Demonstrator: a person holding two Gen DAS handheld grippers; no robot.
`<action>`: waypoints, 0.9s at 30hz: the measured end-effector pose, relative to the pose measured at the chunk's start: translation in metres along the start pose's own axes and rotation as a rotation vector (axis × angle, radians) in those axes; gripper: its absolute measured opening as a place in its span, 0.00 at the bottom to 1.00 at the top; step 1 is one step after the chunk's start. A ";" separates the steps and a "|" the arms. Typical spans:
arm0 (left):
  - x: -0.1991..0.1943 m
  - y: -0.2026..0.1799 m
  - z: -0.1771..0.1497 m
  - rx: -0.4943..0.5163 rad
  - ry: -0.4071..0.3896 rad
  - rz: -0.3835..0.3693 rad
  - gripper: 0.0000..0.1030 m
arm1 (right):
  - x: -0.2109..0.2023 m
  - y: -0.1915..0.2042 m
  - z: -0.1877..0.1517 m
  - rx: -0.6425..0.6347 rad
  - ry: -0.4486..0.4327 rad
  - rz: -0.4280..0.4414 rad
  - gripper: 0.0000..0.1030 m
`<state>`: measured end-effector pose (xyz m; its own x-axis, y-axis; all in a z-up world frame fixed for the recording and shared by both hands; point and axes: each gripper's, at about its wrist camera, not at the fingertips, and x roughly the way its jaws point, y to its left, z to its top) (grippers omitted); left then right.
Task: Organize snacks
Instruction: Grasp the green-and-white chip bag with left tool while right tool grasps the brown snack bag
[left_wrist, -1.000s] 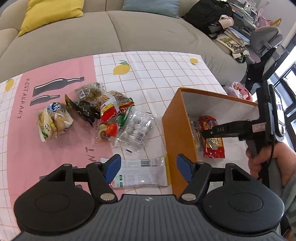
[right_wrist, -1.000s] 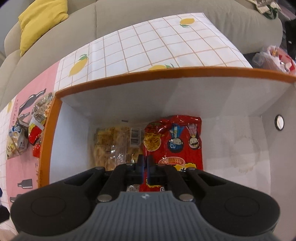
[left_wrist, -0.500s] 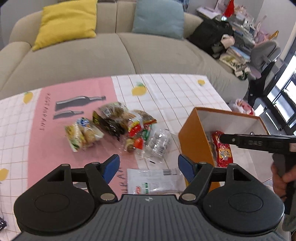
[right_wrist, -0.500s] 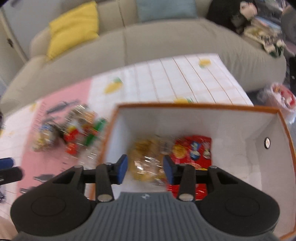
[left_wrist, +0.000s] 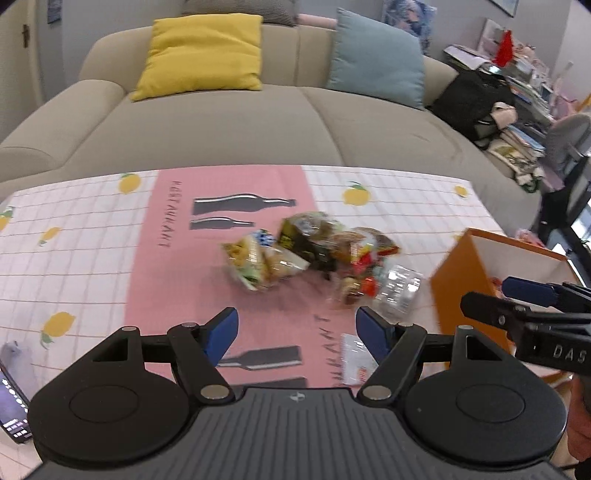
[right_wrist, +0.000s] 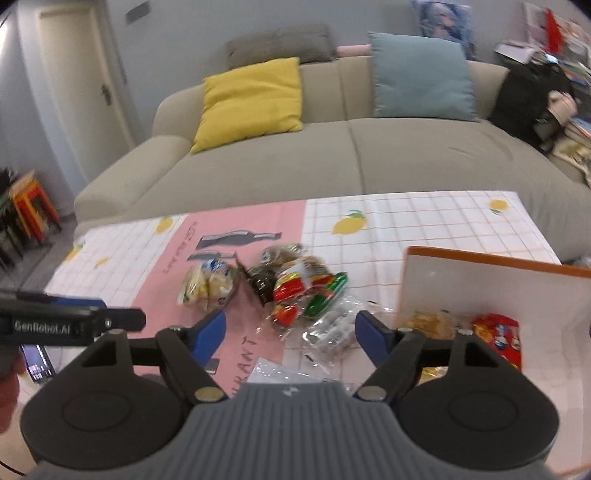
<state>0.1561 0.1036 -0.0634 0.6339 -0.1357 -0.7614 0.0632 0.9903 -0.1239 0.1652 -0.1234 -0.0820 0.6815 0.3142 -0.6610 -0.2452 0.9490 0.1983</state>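
Note:
A pile of snack packets (left_wrist: 314, 254) (right_wrist: 280, 284) lies mid-table on the pink and white cloth. An orange box (left_wrist: 443, 295) (right_wrist: 480, 258) with white inner walls stands at the right. Inside it lie a red packet (right_wrist: 498, 339) and a yellow cracker packet (right_wrist: 432, 323). My left gripper (left_wrist: 295, 332) hovers open and empty in front of the pile. My right gripper (right_wrist: 291, 332) is above the table left of the box, its jaws opening with nothing between them. A flat clear packet (left_wrist: 354, 358) (right_wrist: 277, 369) lies just below both grippers. Each gripper shows in the other's view: right gripper (left_wrist: 485, 295), left gripper (right_wrist: 122, 312).
A beige sofa (left_wrist: 258, 122) with a yellow cushion (left_wrist: 203, 55) and a blue cushion (left_wrist: 376, 62) runs along the table's far edge. A phone (left_wrist: 11, 406) lies at the near left corner. Bags and clutter (left_wrist: 480, 103) stand to the right of the sofa.
My right gripper let go of the red packet inside the box, opened and rose back out toward the left. My left gripper drew back and swung left, away from the box.

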 end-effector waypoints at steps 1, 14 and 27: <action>0.003 0.004 0.002 -0.004 0.001 0.005 0.83 | 0.006 0.002 0.001 -0.015 0.004 -0.004 0.73; 0.079 0.059 0.031 -0.236 0.057 -0.006 0.84 | 0.095 0.011 0.028 -0.183 0.075 -0.070 0.83; 0.155 0.077 0.043 -0.352 0.139 -0.028 0.85 | 0.174 -0.001 0.051 -0.160 0.145 -0.079 0.88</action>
<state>0.2926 0.1599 -0.1634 0.5237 -0.1889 -0.8307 -0.2051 0.9185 -0.3381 0.3192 -0.0680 -0.1599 0.5994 0.2206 -0.7694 -0.3092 0.9505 0.0316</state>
